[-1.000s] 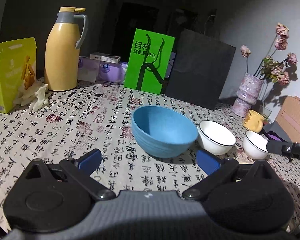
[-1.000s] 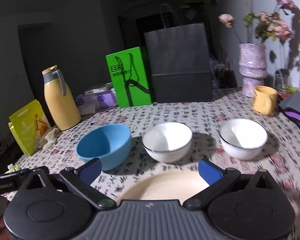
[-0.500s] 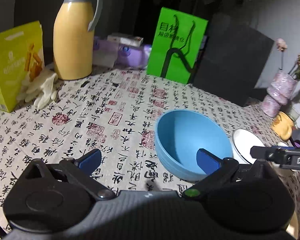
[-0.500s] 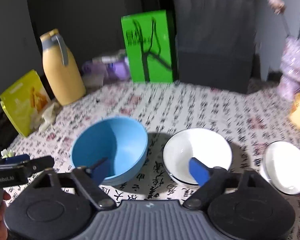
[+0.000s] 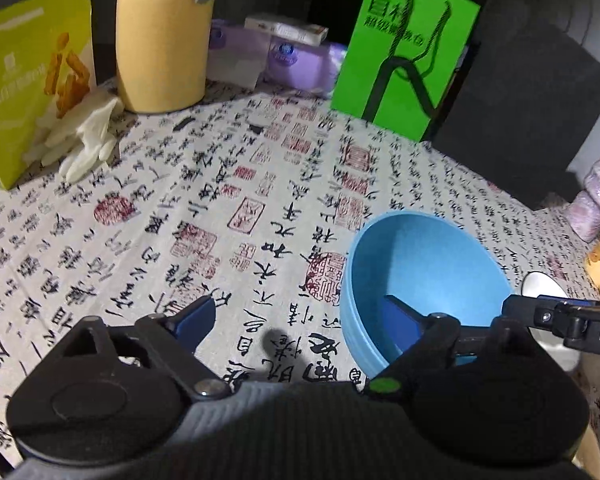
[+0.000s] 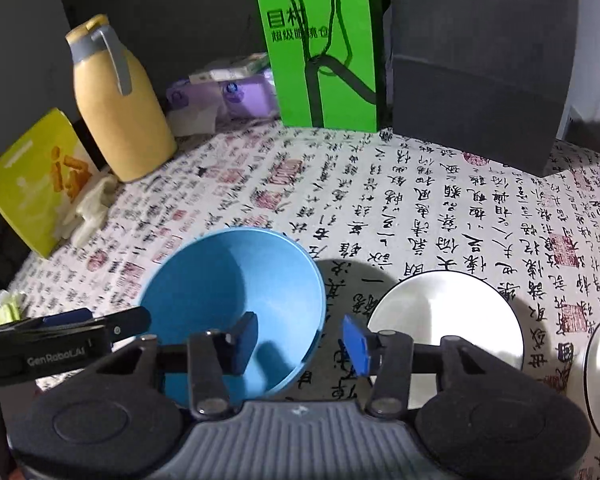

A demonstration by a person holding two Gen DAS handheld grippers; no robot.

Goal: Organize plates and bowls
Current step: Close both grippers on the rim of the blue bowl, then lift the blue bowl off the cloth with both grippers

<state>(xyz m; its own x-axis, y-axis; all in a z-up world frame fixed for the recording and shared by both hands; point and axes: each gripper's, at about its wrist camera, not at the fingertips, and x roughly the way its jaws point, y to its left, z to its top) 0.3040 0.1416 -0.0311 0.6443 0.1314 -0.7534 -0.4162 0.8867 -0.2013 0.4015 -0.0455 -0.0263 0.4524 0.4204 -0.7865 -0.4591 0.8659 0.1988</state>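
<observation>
The right gripper (image 6: 298, 340), jaws just narrowing, straddles the blue bowl's (image 6: 236, 280) right rim without pinching yet; the left gripper (image 5: 300, 316), still spread though closing slightly, brackets its left rim. The bowl sits on the desk (image 6: 400, 200) beside a white bowl (image 6: 446, 312). It looks light, stiff and smooth, best gripped by the rim.

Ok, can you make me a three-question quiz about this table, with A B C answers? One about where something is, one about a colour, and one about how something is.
1. The yellow jug stands: A) beside the yellow box B) in a bowl C) on the floor.
2. The bag next to the black bag is: A) red B) green C) white.
3. The blue bowl is: A) upside down B) full of soup C) upright with no food in it.

Answers: 1 A, the box stands just left of the jug. 2 B, the green bag is bright green. 3 C, its bare blue inside shows.
</observation>
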